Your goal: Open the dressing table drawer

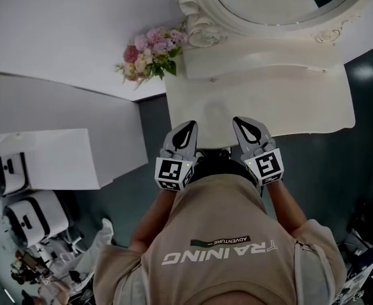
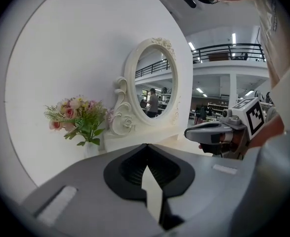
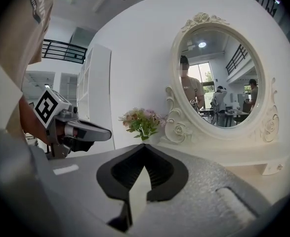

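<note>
Head view: table [image 1: 288, 100] beyond right tool [image 1: 244, 123]

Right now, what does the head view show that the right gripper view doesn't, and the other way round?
Head view only: the dressing table outlined from above, the left tool and right tool side by side at its near edge, and the person's shirt.
Right gripper view only: people reflected in the mirror, and the right tool's jaws together with nothing between them.
Both: the flowers, the mirror's carved frame and the left tool.
</note>
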